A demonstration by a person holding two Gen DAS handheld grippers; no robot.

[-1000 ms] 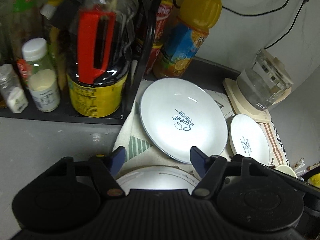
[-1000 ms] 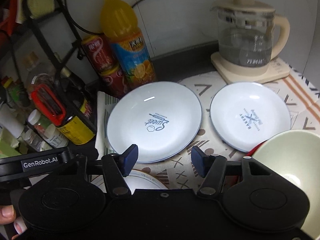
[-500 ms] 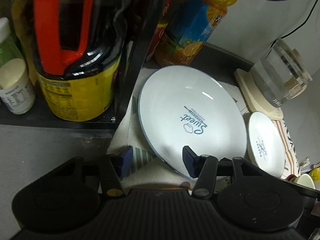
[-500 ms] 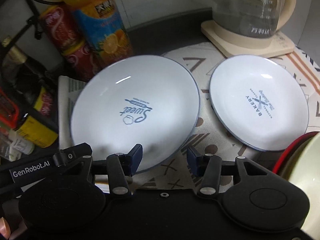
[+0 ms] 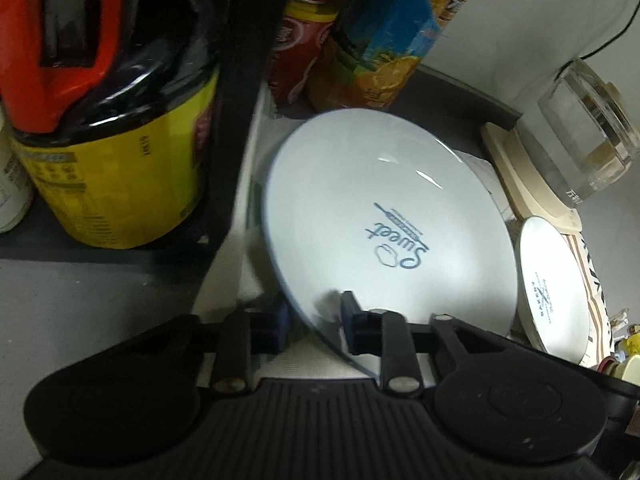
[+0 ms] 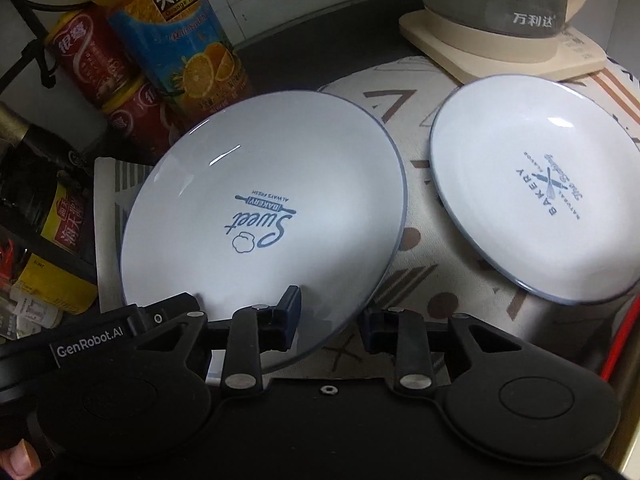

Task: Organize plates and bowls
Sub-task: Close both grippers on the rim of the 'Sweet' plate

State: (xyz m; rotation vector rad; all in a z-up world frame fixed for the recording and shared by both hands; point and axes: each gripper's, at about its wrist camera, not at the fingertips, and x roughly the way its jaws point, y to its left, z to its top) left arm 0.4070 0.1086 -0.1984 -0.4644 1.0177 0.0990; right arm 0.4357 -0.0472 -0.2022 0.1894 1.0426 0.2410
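A large white plate (image 5: 380, 220) printed "Sweet" lies tilted on the patterned cloth (image 6: 432, 248), its near side raised. My left gripper (image 5: 314, 318) is shut on its near left rim, one finger on top and one underneath. In the right wrist view the same large plate (image 6: 260, 200) has its near rim between the fingers of my right gripper (image 6: 330, 318), which is shut on it. The left gripper's housing (image 6: 92, 346) shows at the plate's lower left. A smaller white "Bakery" plate (image 6: 532, 200) lies flat to the right, also visible as the small plate (image 5: 556, 280).
An orange juice bottle (image 6: 180, 32) and red cans (image 6: 92, 56) stand right behind the large plate. A black rack post (image 5: 232, 120) and a yellow-labelled dark bottle (image 5: 112, 160) crowd its left side. A glass kettle (image 6: 508, 12) on a cream base stands back right.
Both grippers moved forward to the large plate's near rim and their fingers closed in on it. The plate now sits tilted with its near side raised.
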